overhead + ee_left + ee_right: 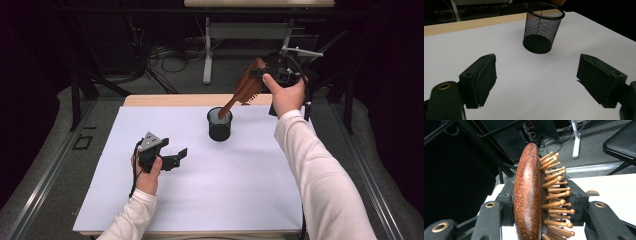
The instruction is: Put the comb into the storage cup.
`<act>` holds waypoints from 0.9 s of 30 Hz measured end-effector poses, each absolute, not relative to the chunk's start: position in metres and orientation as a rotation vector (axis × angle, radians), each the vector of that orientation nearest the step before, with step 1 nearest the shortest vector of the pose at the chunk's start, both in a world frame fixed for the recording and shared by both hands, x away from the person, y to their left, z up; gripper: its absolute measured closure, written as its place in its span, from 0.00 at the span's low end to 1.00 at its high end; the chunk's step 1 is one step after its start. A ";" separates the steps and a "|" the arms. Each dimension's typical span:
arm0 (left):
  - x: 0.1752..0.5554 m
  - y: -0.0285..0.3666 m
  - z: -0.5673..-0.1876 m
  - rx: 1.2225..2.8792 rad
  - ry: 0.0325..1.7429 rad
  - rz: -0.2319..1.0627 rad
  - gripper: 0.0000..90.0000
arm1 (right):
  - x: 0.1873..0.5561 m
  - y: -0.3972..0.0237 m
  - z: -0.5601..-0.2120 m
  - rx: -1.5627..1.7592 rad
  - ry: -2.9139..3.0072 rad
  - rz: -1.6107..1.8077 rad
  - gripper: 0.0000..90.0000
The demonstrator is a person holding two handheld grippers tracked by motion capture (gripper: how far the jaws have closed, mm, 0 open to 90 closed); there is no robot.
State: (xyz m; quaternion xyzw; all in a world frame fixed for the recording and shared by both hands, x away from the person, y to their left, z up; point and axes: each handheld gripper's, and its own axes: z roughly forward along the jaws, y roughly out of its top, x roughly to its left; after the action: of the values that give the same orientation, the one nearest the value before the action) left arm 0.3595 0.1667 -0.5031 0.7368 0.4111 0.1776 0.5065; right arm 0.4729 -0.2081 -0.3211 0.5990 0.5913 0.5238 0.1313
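At seven o'clock on the white surface (pixel 200 190), the left tongs (pixel 172 159) rest with jaws apart, empty. At centre stands a black mesh cup (pixel 219 125). At one o'clock the right tongs (pixel 264 75) clamp a wooden hairbrush (pixel 245 87), its handle tip at the cup's rim; lowering it in looks next. Beyond, cables litter a dark floor (pixel 175 70).

A brown wooden hairbrush (pixel 246 86) with peg bristles hung tilted above the far middle of the table, its head clamped in the right gripper (pixel 261 74) and its handle slanting down into a black mesh cup (pixel 219 125). The cup stood upright on the white sheet, its base dark and solid.
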 end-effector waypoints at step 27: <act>0.360 0.167 -0.505 1.787 0.999 0.428 0.18 | 0.477 -0.187 -0.345 1.629 1.717 1.470 0.56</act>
State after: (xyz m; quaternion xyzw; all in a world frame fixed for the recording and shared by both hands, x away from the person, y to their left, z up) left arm 0.3600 0.1672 -0.5052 0.7394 0.4134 0.1772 0.5010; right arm 0.4768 -0.1874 -0.3448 0.5755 0.6066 0.5192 0.1770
